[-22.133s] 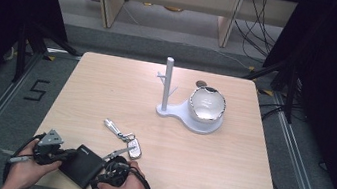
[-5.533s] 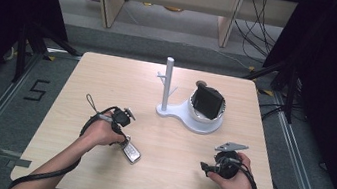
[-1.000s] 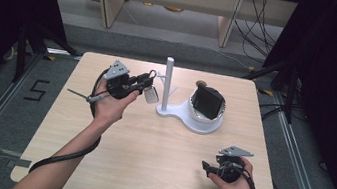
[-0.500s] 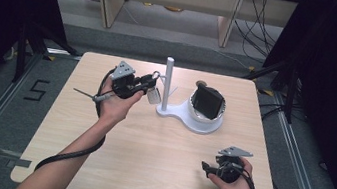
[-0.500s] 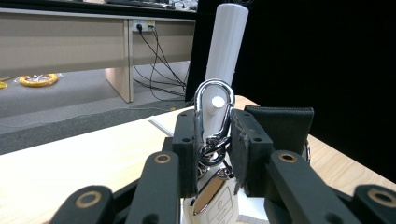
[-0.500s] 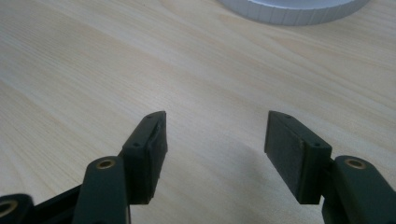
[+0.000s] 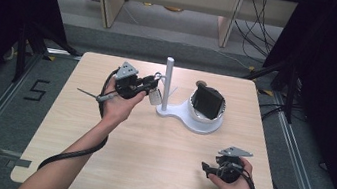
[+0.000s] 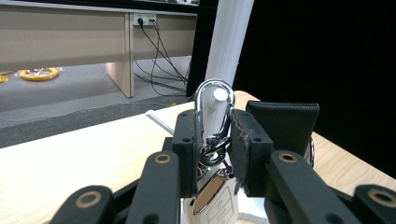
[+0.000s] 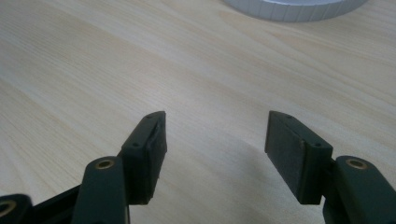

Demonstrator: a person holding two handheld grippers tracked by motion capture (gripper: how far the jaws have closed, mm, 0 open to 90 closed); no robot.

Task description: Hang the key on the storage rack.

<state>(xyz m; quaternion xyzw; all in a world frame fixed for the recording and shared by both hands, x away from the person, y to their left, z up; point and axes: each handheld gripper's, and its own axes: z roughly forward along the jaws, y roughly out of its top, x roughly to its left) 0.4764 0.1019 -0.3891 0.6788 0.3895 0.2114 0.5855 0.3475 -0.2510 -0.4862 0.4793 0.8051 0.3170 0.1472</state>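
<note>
- The left gripper point(image 8: 212, 154) is closed on a shiny silver metal carabiner clip with a white key fob point(image 8: 214, 126), held up just beside the white upright post point(image 7: 167, 81) of a white plastic stand point(image 7: 193, 121).
- The clip looks light, stiff and slippery; the fob hangs loose and may swing. Holding the clip's narrow lower part seems right, since the loop stays free.
- A small white peg point(image 8: 219, 95) shows through the loop; room there is narrow.
- The right gripper point(image 9: 215, 154) rests with jaws apart and empty, low over the pale wooden table point(image 7: 156, 163), well apart from the stand and near the table's front edge.

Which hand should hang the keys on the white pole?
Probably the left. The left gripper already pinches the key clip right beside the white pole. The right gripper is open, low over the table's near edge.
</note>
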